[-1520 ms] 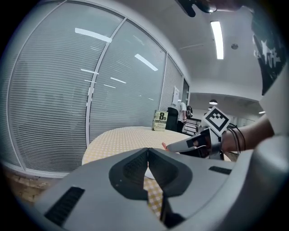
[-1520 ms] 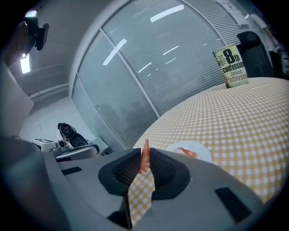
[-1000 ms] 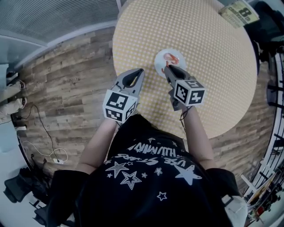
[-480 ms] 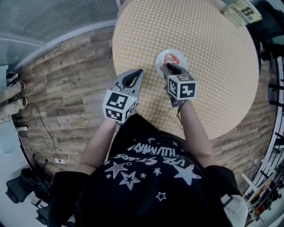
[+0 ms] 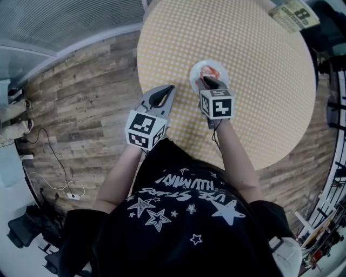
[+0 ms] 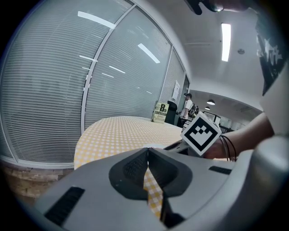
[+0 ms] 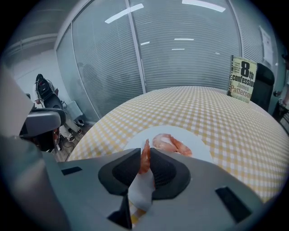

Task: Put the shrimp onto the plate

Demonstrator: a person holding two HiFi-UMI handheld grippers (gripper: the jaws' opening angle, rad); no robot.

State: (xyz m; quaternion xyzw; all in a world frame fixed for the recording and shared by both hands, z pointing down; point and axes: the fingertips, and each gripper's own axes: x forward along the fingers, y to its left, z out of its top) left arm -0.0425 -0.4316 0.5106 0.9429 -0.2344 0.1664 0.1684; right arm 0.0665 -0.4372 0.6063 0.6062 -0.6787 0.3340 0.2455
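Note:
A small white plate [image 5: 214, 69] [image 7: 198, 145] sits on the yellow checked round table [image 5: 259, 81] with one pink shrimp [image 7: 172, 144] [image 5: 210, 70] lying on it. My right gripper [image 7: 144, 158] [image 5: 207, 82] hovers over the plate's near edge, shut on a second orange-pink shrimp [image 7: 145, 157] that stands on edge between the jaws. My left gripper [image 5: 166, 91] [image 6: 147, 155] hangs at the table's near-left edge, jaws shut with nothing between them.
A book with "8" on its cover [image 5: 293, 16] [image 7: 242, 77] stands at the table's far right. Wood plank floor [image 5: 81, 97] lies left of the table, glass walls with blinds behind. Cables and gear [image 5: 32, 216] sit on the floor at the left.
My right gripper has moved a little left and forward, from beside the plate to over its near edge, still holding the shrimp. The left gripper has stayed put.

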